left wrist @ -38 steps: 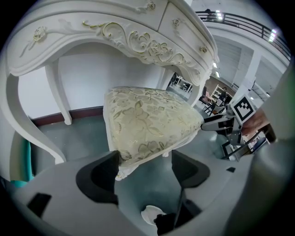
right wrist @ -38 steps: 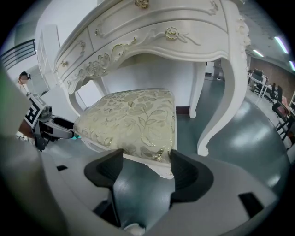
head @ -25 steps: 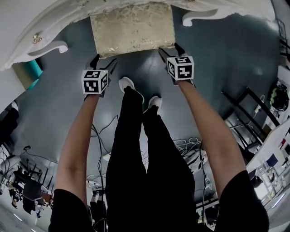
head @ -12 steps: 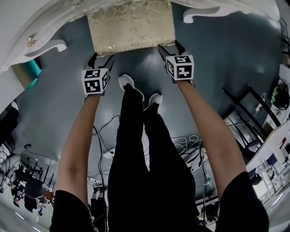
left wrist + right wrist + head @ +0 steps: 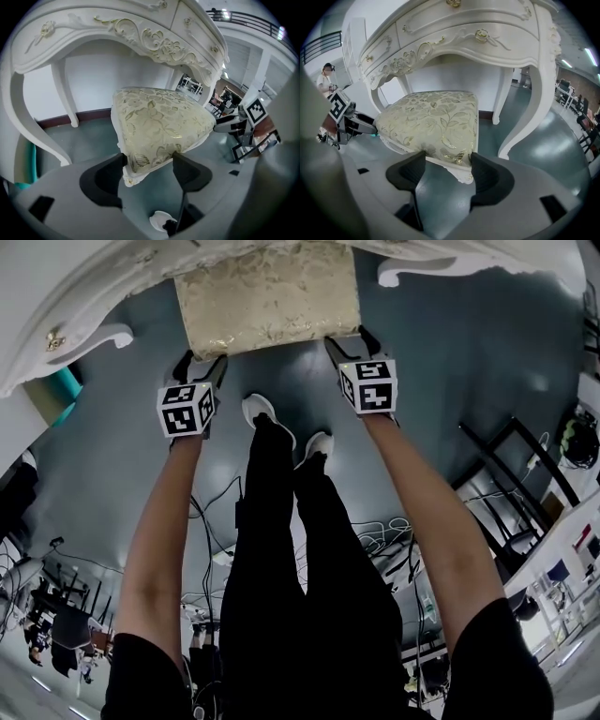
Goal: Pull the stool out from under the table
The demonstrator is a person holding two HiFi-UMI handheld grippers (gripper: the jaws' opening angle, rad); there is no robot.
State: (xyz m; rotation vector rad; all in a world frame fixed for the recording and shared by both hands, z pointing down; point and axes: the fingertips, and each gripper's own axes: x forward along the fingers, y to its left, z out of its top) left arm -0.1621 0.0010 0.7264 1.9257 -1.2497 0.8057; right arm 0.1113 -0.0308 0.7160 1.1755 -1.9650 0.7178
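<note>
Stool (image 5: 270, 296) stands partly under the ornate white table (image 5: 94, 287).

A big lab hall: loose cables (image 5: 384, 540) across the grey floor (image 5: 103, 465), cluttered workstations (image 5: 52, 620), a mezzanine railing (image 5: 248, 19).
</note>
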